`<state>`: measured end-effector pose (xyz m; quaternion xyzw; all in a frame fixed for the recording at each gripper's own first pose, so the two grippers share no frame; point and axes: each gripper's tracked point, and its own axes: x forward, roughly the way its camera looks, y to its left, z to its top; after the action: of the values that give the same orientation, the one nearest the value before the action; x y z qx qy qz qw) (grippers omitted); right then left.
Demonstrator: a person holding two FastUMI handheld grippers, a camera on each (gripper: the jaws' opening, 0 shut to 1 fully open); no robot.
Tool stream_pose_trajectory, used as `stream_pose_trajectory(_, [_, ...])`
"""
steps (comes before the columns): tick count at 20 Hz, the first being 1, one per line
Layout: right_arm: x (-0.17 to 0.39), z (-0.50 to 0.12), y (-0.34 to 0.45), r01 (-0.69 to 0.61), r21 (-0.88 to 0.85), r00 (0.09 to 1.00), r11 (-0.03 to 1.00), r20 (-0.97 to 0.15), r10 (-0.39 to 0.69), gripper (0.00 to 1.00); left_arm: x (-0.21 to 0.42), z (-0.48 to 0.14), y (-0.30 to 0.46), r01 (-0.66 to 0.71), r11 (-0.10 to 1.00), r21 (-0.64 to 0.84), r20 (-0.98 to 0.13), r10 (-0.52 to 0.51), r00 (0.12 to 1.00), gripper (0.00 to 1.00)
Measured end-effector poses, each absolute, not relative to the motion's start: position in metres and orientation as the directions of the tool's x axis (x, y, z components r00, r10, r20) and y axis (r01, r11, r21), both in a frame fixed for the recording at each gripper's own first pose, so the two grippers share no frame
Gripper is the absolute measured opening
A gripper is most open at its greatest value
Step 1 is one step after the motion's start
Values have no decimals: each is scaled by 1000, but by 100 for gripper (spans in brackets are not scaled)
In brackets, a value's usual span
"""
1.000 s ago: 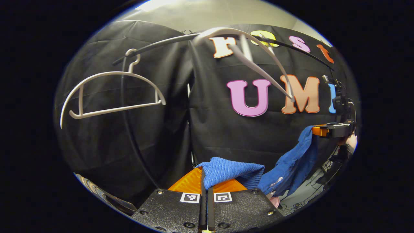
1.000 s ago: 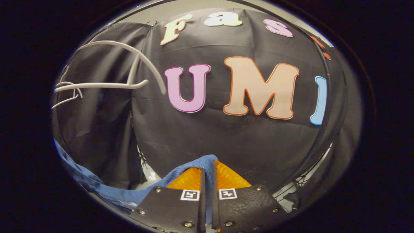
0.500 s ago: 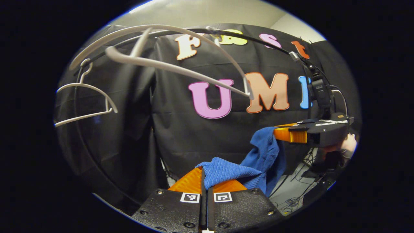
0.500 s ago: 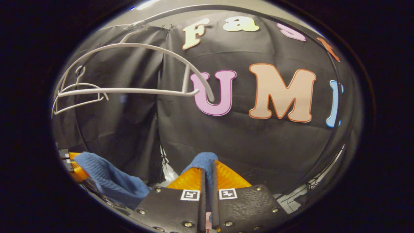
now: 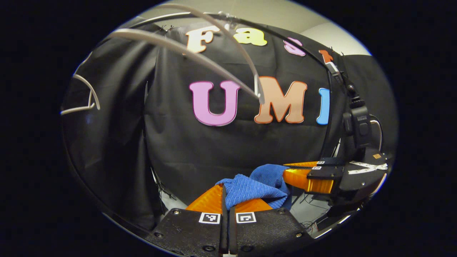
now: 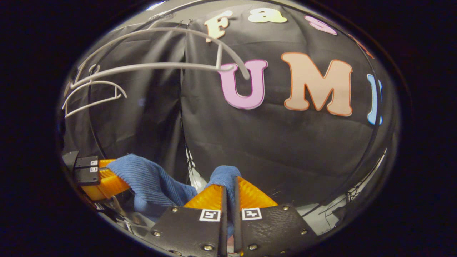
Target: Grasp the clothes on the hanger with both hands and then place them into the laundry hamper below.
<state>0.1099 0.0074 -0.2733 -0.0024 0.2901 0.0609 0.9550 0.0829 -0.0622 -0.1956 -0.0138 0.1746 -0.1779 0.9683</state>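
Left gripper (image 5: pixel 226 191) has both fingers pressed together on a fold of the blue garment (image 5: pixel 255 187), w/ ribbed knit bunched over the fingertips, per left gripper view. The right gripper (image 5: pixel 291 170) shows at lower right of that view, close by, its tips buried in the same cloth, so the garment hangs as a short bunch between the two tools.

In right gripper view, the right gripper (image 6: pixel 228 192) is clamped on another fold of the blue garment (image 6: pixel 153 180); cloth pokes up between the closed fingers and trails off left to the left gripper (image 6: pixel 107 178), which sits near lower left edge w/ fabric draped over its tips.

Garment is off the hanger: bare white hanger (image 6: pixel 160 66) hangs from the black rail (image 5: pixel 285 37) above, clear of the cloth. A 2nd white hanger (image 6: pixel 94 96) hangs farther left, also bare. Black cloth wall (image 6: pixel 278 142) behind. A black device (image 5: pixel 358 125) is clamped on the rack pole at right in left gripper view.
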Motion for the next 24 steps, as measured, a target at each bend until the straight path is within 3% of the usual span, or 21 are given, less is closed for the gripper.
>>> stream_pose_trajectory(1, [103, -288, 5, -114, 28, 808, 993, -579, 109, 12, 82, -207, -64, 340, 936, -87, -360, -348, 866, 2])
stream_pose_trajectory(2, [96, -303, 4, -110, 26, 790, 994, -605, 103, 8, 82, -220, -66, 343, 936, -79, -390, -346, 853, 2])
stream_pose_trajectory(7, [66, -342, -1, -78, 49, 731, 996, -676, 91, 8, 76, -275, -85, 355, 933, -57, -528, -330, 782, 2])
stream_pose_trajectory(8, [66, -342, -2, -78, 39, 728, 996, -680, 84, 3, 75, -283, -87, 351, 935, -58, -547, -324, 772, 2])
stream_pose_trajectory(10, [62, -346, -1, -87, 29, 719, 996, -690, 83, 8, 66, -304, -86, 345, 936, -62, -593, -313, 742, 2])
stream_pose_trajectory(12, [59, -347, -3, -84, 29, 717, 996, -692, 81, 8, 49, -324, -78, 338, 940, -43, -675, -277, 684, 9])
stream_pose_trajectory(13, [60, -346, -4, -79, 30, 718, 996, -692, 78, 8, 49, -325, -77, 337, 941, -28, -674, -267, 689, 23])
stream_pose_trajectory(15, [57, -347, -6, -66, 35, 719, 997, -692, 72, 8, 49, -331, -80, 355, 935, -10, -668, -270, 693, 39])
stream_pose_trajectory(24, [48, -341, -8, -40, 41, 725, 998, -686, 58, 8, 52, -325, -81, 362, 932, -16, -645, -287, 708, 39])
